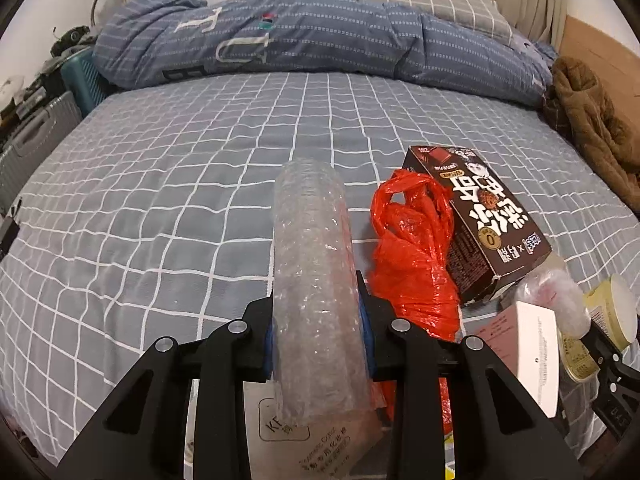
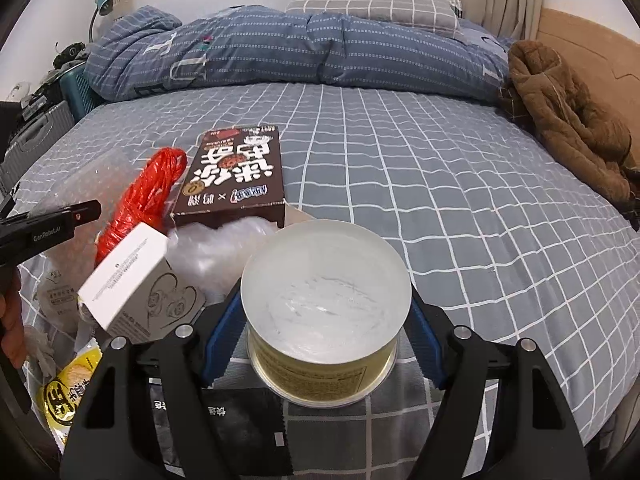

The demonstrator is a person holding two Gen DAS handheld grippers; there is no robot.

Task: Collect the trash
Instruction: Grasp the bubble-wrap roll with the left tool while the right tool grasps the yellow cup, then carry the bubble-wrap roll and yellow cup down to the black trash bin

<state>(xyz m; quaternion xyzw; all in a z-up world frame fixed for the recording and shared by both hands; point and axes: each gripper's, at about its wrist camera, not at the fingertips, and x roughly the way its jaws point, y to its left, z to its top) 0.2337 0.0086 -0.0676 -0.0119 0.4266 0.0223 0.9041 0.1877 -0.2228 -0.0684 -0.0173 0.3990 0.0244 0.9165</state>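
Observation:
My left gripper [image 1: 317,320] is shut on a roll of clear bubble wrap [image 1: 312,264], which stands up between the blue pads above the bed. To its right lie a red plastic bag [image 1: 412,252], a dark brown snack box [image 1: 476,220] and a white carton [image 1: 536,356]. My right gripper [image 2: 326,322] is shut on a round yellow tub with a frosted lid [image 2: 326,292], its pads pressing both sides. In the right wrist view the left gripper [image 2: 48,226] shows at the left edge, with the red bag [image 2: 148,196], snack box [image 2: 236,176] and white carton [image 2: 132,280] nearby.
The grey checked bed sheet [image 1: 160,200] stretches ahead. A rolled blue quilt [image 1: 300,36] and pillow [image 2: 372,4] lie at the far side, a brown garment [image 2: 568,120] at the right. A clear plastic bag [image 2: 216,248], a yellow snack packet [image 2: 68,388] and a paper mask wrapper [image 1: 316,444] lie close by. Suitcases [image 1: 36,136] stand left.

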